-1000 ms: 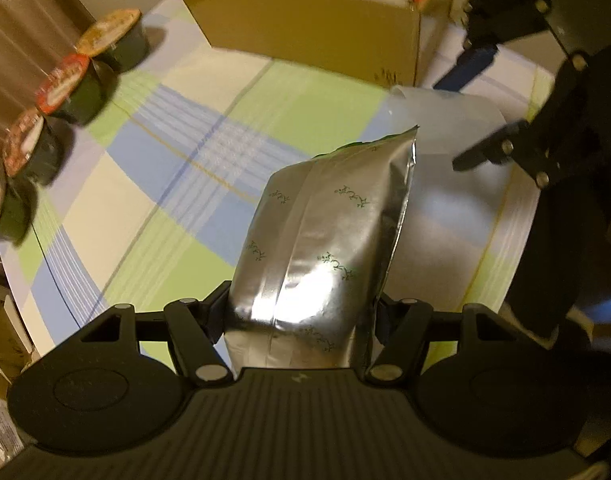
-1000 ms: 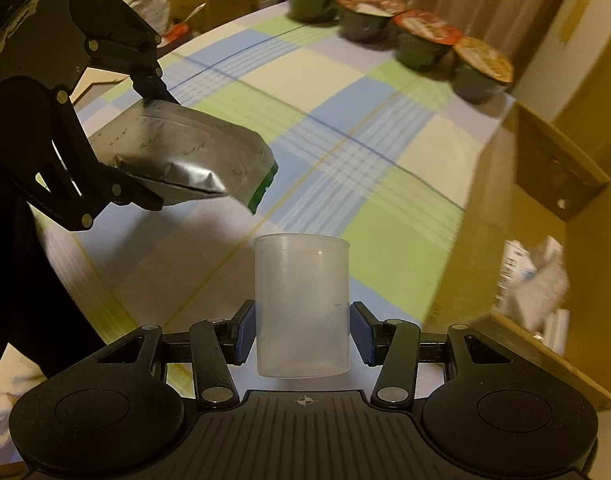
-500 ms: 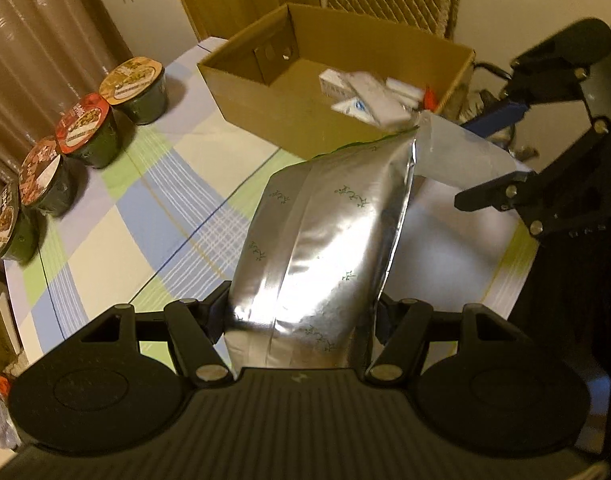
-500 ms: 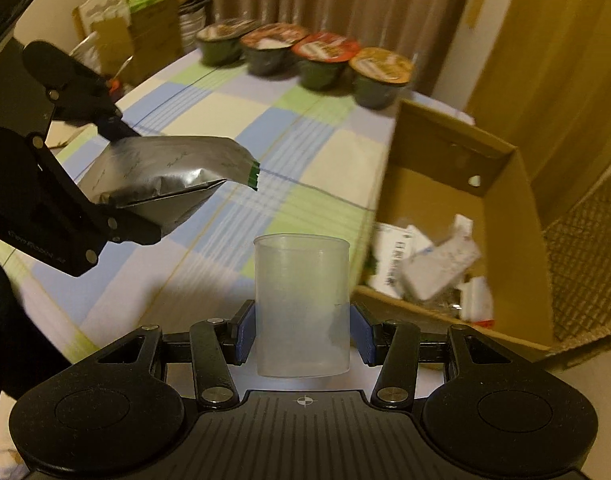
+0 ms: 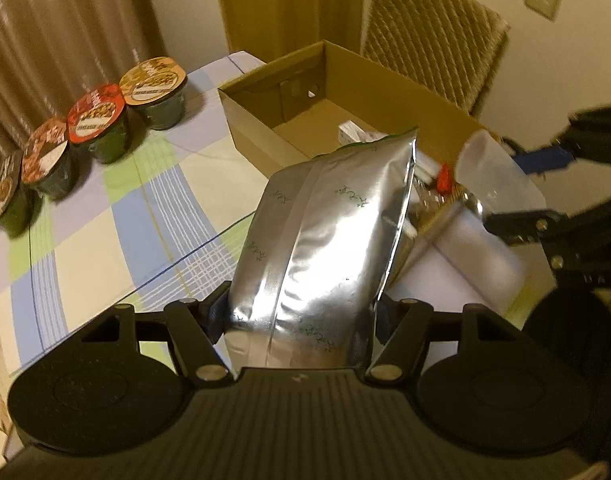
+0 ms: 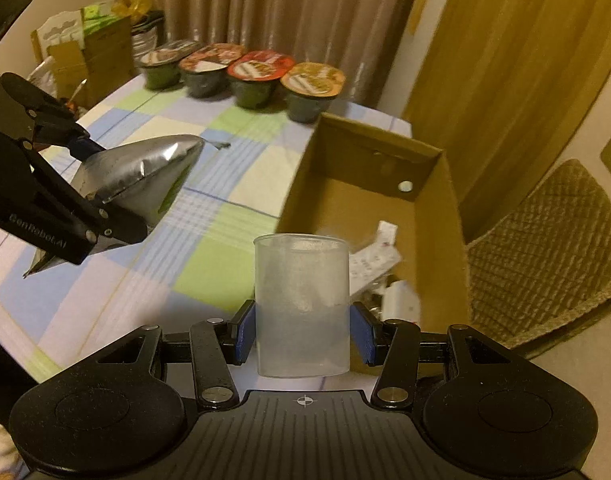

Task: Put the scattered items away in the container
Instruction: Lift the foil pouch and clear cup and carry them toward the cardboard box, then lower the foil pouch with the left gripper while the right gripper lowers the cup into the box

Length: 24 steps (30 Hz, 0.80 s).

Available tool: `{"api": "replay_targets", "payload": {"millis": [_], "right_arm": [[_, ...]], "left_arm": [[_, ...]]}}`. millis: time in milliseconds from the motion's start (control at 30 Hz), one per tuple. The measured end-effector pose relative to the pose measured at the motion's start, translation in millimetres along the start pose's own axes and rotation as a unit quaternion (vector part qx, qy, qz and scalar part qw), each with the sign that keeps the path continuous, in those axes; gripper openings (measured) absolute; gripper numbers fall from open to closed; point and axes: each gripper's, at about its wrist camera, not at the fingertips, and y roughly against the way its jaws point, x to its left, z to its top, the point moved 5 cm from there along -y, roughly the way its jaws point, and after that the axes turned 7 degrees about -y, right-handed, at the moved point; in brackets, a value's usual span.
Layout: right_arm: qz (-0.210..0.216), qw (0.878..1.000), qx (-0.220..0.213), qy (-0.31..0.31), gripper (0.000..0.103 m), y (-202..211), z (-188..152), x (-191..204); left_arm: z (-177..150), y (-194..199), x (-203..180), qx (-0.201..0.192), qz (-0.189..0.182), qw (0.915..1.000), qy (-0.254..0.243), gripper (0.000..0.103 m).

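My left gripper (image 5: 301,316) is shut on a silver foil pouch (image 5: 325,240) with small green print, held up above the checked tablecloth and pointing toward the open cardboard box (image 5: 261,100). The same pouch (image 6: 141,176) shows at the left of the right wrist view. My right gripper (image 6: 303,332) is shut on a translucent plastic cup (image 6: 301,304), upright between its blue pads, just before the near end of the box (image 6: 441,184). The cup (image 5: 497,180) also shows at the right of the left wrist view. White packets (image 6: 373,260) lie inside the box.
Several lidded noodle bowls (image 6: 261,76) stand in a row at the far edge of the table (image 6: 209,152), in front of a curtain. A wicker chair (image 6: 553,232) stands beyond the box. Cartons and bags (image 6: 89,44) sit past the table's left end.
Both grippers have risen and swung toward the box with their loads; the box has moved from the edge of view to straight ahead, its inside now visible.
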Motion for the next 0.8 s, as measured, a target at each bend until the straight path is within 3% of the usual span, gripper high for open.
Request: {"api": "replay_targets", "payload": {"millis": [433, 800], "right_arm": [[-0.027, 0.999, -0.014, -0.019, 0.052, -3, 16, -41], [-0.041, 0.998, -0.023, -0.045, 0.052, -11, 27, -73]], "left_arm": [[43, -10, -5, -0.010, -0.020, 0.9968, 0.076, 0.064], [77, -31, -12, -0.003, -0.071, 0.9833, 0.167, 0.064]]}}
